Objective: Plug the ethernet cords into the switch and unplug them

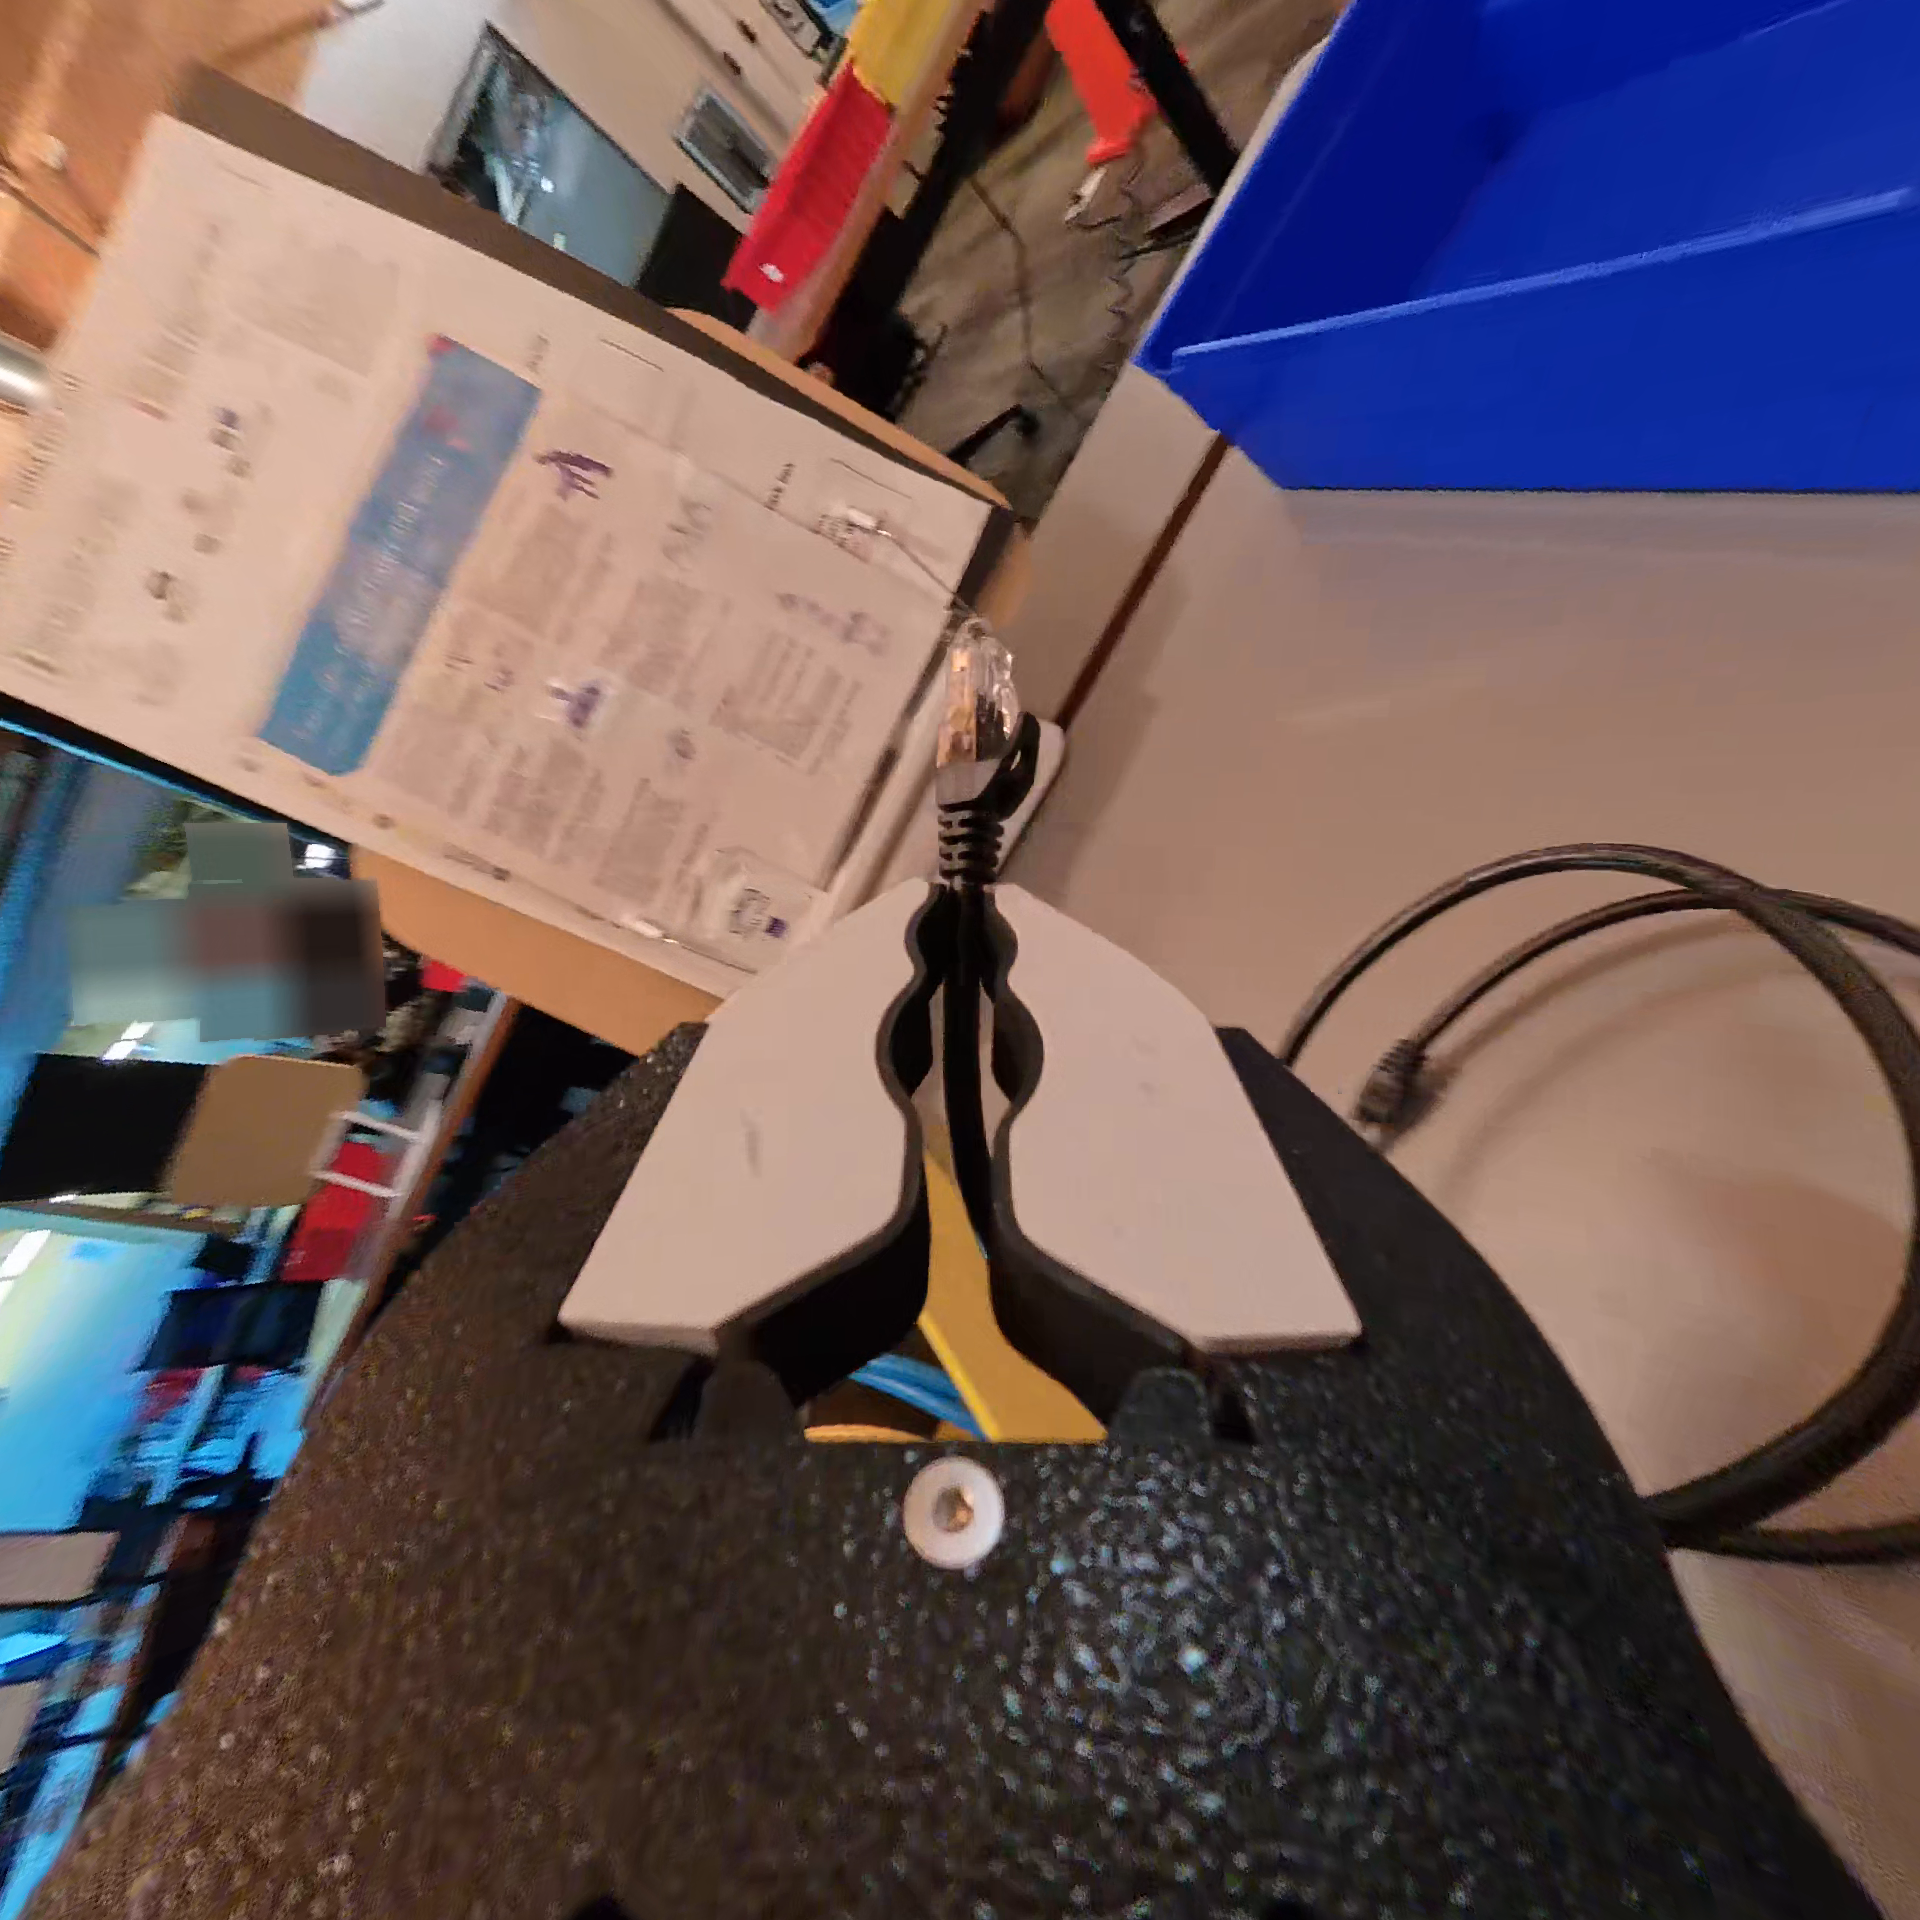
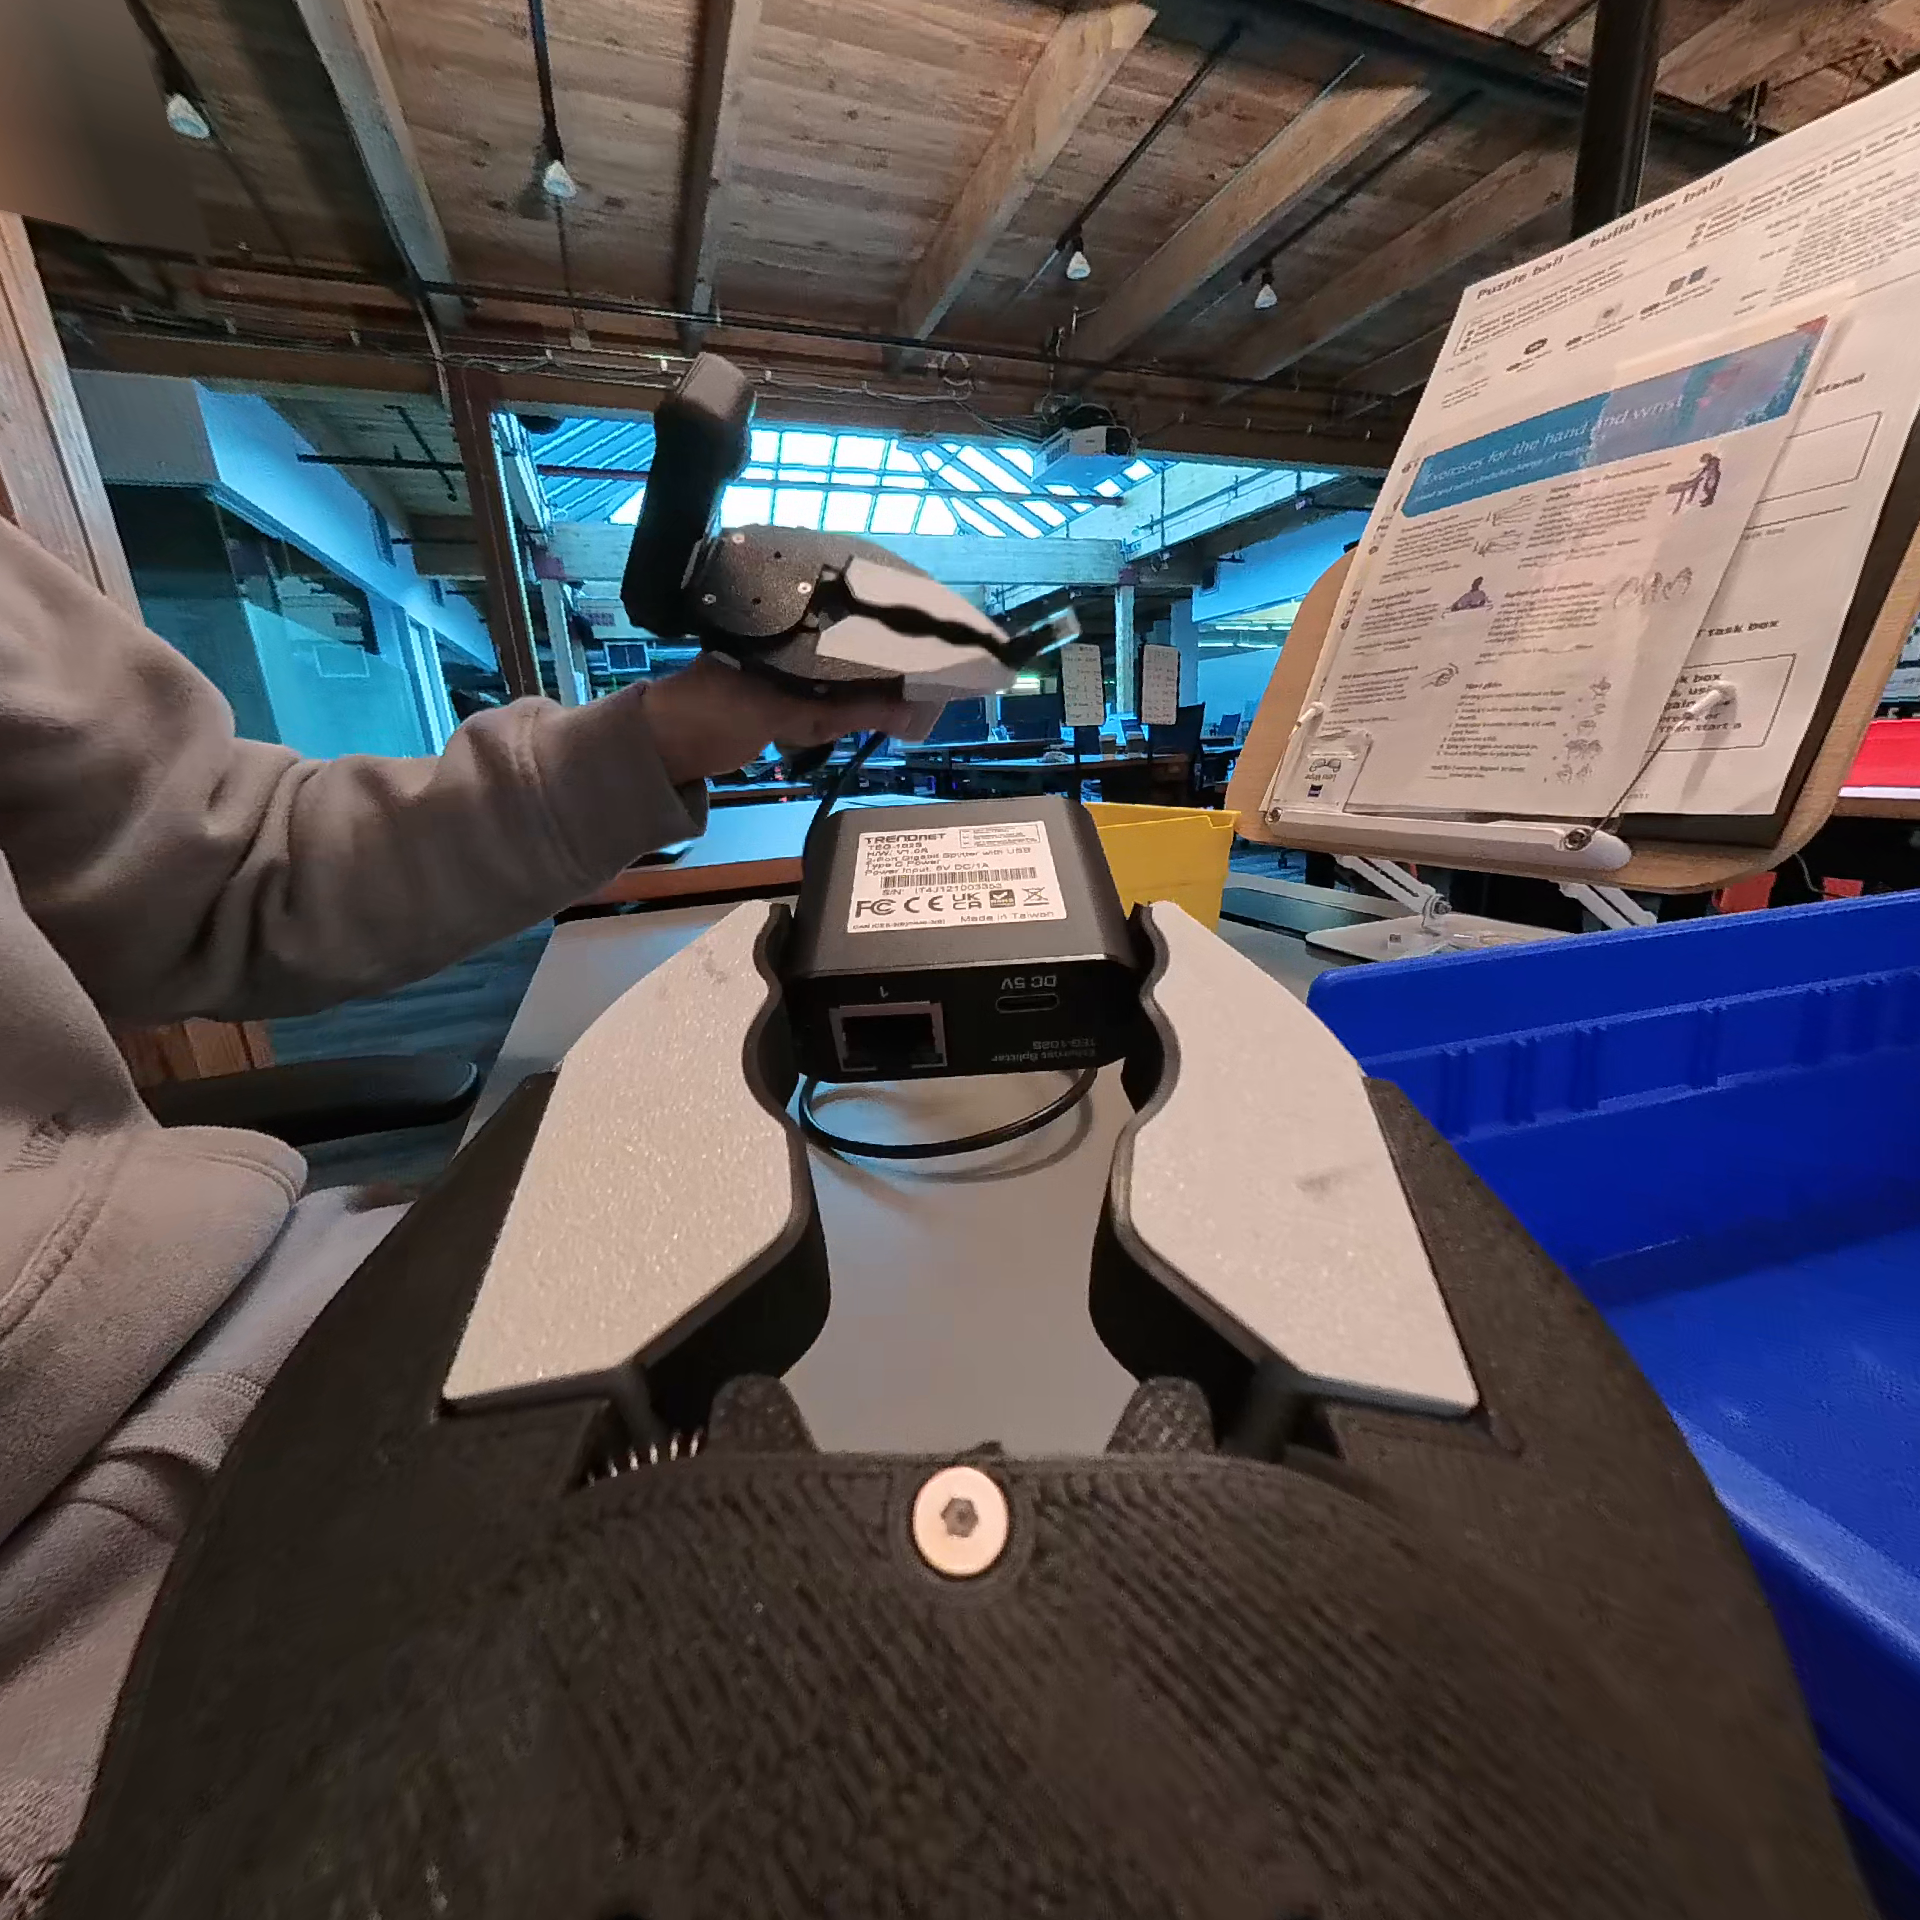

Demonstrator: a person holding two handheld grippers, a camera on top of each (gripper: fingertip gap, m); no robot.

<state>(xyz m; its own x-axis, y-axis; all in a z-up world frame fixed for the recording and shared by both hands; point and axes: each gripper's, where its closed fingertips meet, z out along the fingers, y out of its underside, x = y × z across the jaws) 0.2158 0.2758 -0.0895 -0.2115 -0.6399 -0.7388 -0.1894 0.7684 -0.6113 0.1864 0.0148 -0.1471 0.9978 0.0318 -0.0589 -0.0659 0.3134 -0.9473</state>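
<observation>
One black ethernet cord (image 1: 961, 1049) is pinched between the closed-down fingers of the left gripper (image 1: 961, 914), its clear plug (image 1: 977, 707) sticking out past the tips; the rest of that cord loops on the grey table (image 1: 1455, 727), where one more black plug (image 1: 1397, 1081) lies loose. One black switch (image 2: 961, 935) sits clamped in the right gripper (image 2: 961, 940), label side up, one network port (image 2: 891, 1036) and one small power socket (image 2: 1027, 1004) facing the camera. Only the right wrist view shows the switch, the person's grey sleeve (image 2: 312, 821) and the left gripper held up beyond it. One blue bin (image 2: 1714, 1143), one yellow bin (image 2: 1169, 852) and one document stand (image 2: 1621, 582) with printed sheets stand nearby.
</observation>
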